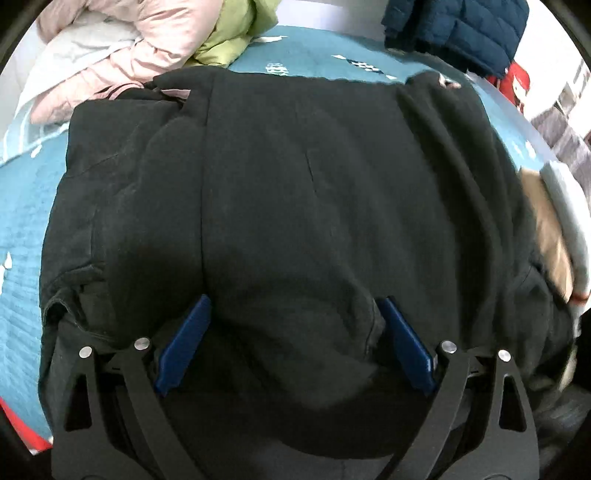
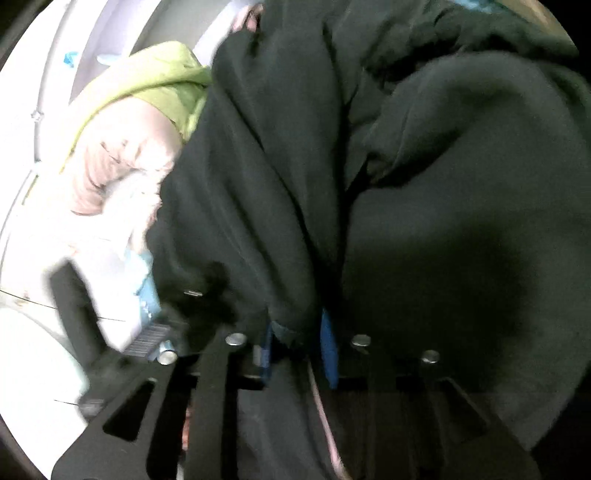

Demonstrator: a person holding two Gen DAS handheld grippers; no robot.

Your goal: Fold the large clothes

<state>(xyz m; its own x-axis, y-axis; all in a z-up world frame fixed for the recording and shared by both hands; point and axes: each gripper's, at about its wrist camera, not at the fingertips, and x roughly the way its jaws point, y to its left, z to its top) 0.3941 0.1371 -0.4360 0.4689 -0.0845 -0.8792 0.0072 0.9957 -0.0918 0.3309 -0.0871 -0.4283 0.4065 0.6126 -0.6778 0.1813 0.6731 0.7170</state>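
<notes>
1. Black garment (image 1: 295,184) lay spread over the teal bedspread (image 1: 22,229), covering most of it, far hem near the bed's far edge; looked partly folded, one layer doubled over on its left side
2. Left gripper (image 1: 293,306) sat at the near edge with blue fingers (image 1: 184,347) spread wide; a hump of cloth bulged between them, not clamped. Likely pressing down or lining up a grab
3. Right gripper (image 2: 297,332) had its fingers nearly together, pinching a bunched fold of the same black garment (image 2: 424,184), cloth hanging in thick drapes, so probably lifting it for a fold
4. Pink jacket (image 1: 110,62) and green jacket (image 1: 232,33) were piled at the far left corner, navy jacket (image 1: 458,29) at the far right, likely waiting their turn
5. Right wrist view was motion-blurred and dark; garment type and which part was pinched can't be told
</notes>
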